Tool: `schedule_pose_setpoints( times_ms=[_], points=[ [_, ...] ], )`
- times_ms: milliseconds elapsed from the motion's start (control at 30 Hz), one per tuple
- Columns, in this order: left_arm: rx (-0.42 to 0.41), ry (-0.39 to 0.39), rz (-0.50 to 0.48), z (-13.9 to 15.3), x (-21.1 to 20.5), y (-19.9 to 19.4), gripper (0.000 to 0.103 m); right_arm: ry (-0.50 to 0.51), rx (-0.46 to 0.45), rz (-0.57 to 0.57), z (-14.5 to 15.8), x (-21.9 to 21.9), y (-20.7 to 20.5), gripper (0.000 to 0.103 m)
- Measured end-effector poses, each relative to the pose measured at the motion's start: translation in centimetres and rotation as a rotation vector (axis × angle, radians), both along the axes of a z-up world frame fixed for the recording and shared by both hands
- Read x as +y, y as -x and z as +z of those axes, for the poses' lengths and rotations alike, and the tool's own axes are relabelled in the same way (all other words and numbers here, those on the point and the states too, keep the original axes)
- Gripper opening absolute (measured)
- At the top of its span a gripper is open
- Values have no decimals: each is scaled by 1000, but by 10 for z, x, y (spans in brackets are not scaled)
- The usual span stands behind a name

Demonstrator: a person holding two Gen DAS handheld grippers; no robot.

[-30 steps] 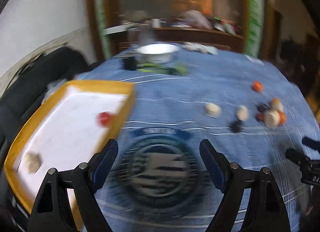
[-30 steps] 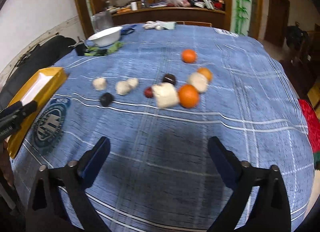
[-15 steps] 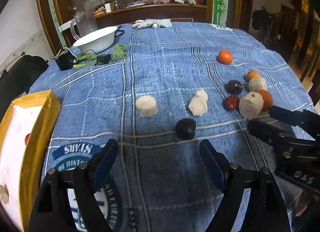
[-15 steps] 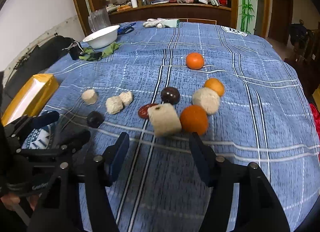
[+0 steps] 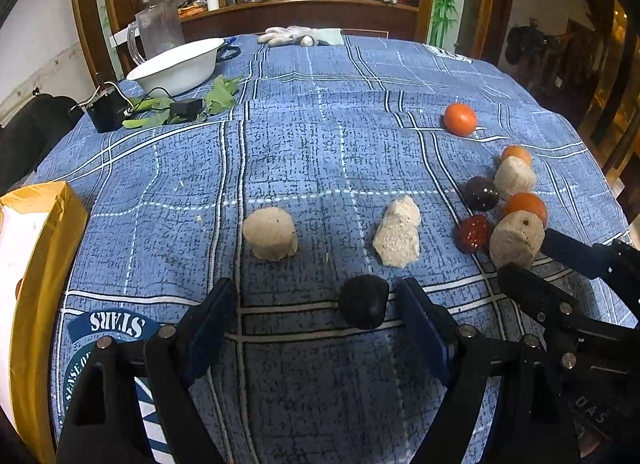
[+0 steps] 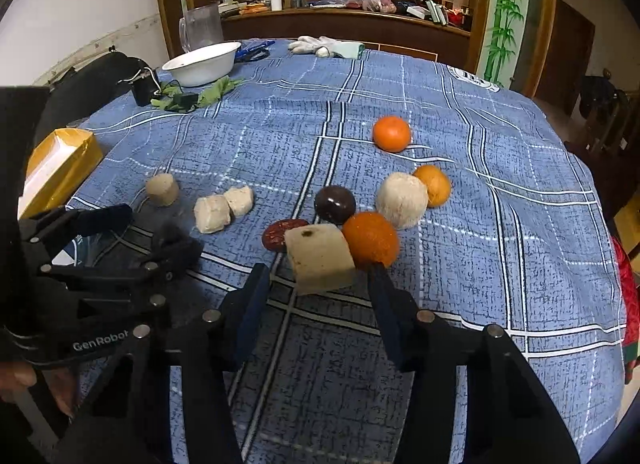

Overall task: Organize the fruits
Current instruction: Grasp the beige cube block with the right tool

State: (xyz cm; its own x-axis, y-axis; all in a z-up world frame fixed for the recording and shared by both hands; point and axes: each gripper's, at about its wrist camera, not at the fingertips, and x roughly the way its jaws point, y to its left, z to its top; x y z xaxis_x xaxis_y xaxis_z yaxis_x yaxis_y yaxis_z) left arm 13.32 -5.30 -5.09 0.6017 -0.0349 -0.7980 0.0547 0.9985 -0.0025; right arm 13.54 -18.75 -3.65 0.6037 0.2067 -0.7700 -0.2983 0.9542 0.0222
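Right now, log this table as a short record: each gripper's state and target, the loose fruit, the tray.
left gripper: open, jaws either side of the black fruit, not closed on it
right gripper: open, jaws flanking the beige block
oranges: three, one apart at the far side, one touching the block, one behind the pale round fruit
other fruit: dark round one, red date, pale chunks, beige cylinder
yellow tray: left table edge, contents mostly out of view
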Motion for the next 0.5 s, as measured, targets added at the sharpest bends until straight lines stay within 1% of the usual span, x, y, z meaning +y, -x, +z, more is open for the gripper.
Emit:
schedule_pose_setpoints(
  times_ms=[33,100,233,300,400,500],
  points=[
    [0,0,1,0,-1,-1,82,-19,5,-8,0,-3,-3,48],
    [1,0,1,0,0,-1,82,-43,38,-12,-2,-4,-9,35],
    [1,2,1,0,0,-2,83,-113,65,-14,-3,-10,-6,35],
    [1,1,2,0,0,-3,83,-114,68,-8,-4,-9,-10,35],
    [1,3,2,-1,0,-3,83,-76,72,-1,-8,0,-17,35],
    [-2,4,4,-1,0,-3,83,-76,62,-5,-8,3,-22,34]
  ],
)
